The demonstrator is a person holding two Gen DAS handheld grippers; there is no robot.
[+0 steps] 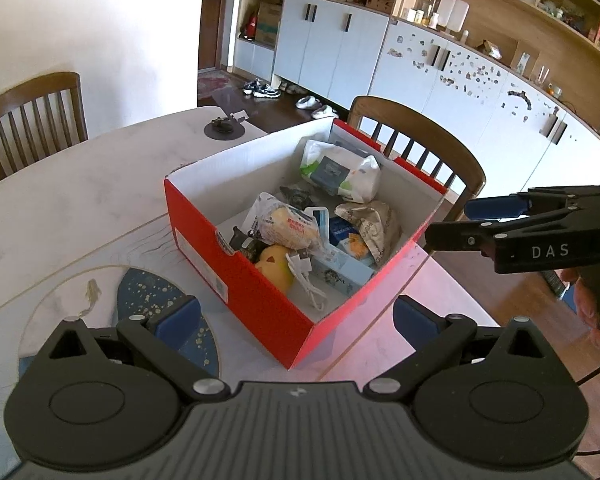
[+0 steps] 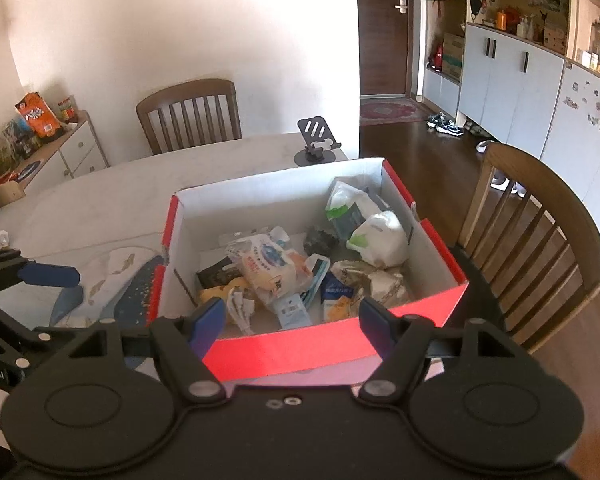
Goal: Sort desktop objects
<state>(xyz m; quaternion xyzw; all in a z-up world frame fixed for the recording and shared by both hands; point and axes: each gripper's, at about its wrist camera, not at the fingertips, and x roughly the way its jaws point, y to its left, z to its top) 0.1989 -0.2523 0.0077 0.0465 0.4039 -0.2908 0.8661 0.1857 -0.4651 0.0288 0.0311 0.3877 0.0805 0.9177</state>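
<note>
A red cardboard box [image 1: 260,280] with a white inside stands on the table, also in the right wrist view [image 2: 300,350]. It holds several things: a wrapped bread bag [image 1: 288,228], a yellow toy [image 1: 276,266], a white cable [image 1: 306,276], a wet-wipes pack [image 1: 340,170] and a crumpled paper wrapper [image 1: 374,220]. My left gripper [image 1: 296,320] is open and empty, just short of the box's near corner. My right gripper [image 2: 292,322] is open and empty at the box's near wall; it also shows in the left wrist view [image 1: 460,224].
A blue and white patterned mat [image 1: 148,292] lies left of the box. A black phone stand [image 2: 316,140] stands at the far table edge. Wooden chairs stand behind the table [image 2: 192,112] and right of it [image 2: 540,220]. The table edge runs close to the box's right side.
</note>
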